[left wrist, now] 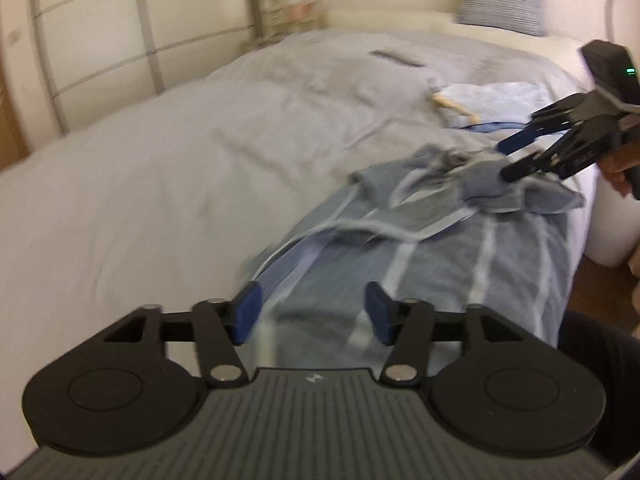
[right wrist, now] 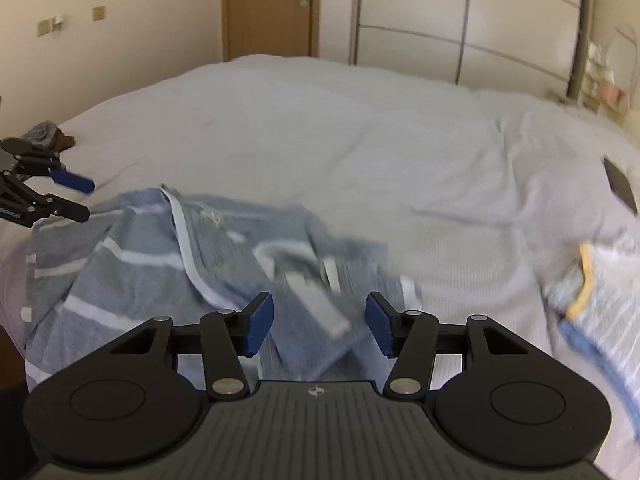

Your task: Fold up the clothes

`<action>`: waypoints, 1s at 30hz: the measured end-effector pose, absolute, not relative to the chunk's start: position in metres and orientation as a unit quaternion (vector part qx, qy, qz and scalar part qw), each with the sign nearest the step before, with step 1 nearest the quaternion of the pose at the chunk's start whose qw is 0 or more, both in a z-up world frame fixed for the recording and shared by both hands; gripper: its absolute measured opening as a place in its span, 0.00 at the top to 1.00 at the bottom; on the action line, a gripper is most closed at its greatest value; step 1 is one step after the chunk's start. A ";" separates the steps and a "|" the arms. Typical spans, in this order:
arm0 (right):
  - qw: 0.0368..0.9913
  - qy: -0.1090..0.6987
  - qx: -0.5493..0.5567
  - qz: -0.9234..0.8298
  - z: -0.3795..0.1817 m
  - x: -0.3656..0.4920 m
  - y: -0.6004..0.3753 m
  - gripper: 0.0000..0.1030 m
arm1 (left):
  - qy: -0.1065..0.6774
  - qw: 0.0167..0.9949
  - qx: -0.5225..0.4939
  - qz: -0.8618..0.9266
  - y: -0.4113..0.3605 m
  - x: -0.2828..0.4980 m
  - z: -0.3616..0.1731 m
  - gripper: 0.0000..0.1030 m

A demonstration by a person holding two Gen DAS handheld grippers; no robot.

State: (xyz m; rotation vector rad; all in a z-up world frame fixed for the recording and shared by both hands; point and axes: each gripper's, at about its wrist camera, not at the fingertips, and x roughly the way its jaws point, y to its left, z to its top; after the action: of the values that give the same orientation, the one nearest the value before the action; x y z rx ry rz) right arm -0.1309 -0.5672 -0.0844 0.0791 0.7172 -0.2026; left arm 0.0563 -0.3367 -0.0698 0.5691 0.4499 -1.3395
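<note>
— Left wrist view: what do we see, going left to right?

— We see the bed (left wrist: 140,168), then our left tool (left wrist: 314,312), jaws apart with nothing gripped, over the striped garment (left wrist: 460,264) lying crumpled near the bed's edge. Farther right, our right tool (left wrist: 506,158) hangs over its bunched end, also wide.

— And the right wrist view?

— Our left tool (right wrist: 86,198) at the left, the garment (right wrist: 160,264) below, our right tool (right wrist: 320,320) wide and empty.
</note>
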 end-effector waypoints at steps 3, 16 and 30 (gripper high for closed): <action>0.928 0.354 0.044 -0.107 -0.095 -0.140 -0.564 0.35 | 0.199 0.712 0.272 -0.616 -0.359 0.048 -0.076 0.37; 0.930 0.341 -0.079 -0.110 -0.092 -0.106 -0.555 0.41 | 0.229 0.741 0.311 -0.549 -0.367 0.064 -0.105 0.72; 0.935 0.326 -0.082 -0.112 -0.059 -0.170 -0.534 0.97 | 0.191 0.685 0.254 -0.655 -0.290 -0.014 -0.048 1.00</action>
State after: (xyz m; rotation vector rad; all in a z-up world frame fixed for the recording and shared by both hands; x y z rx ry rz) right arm -0.1704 -0.5343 -0.0585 -0.1683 0.6659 -0.2286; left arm -0.0138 -0.2896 -0.0479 0.5700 0.4284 -1.4673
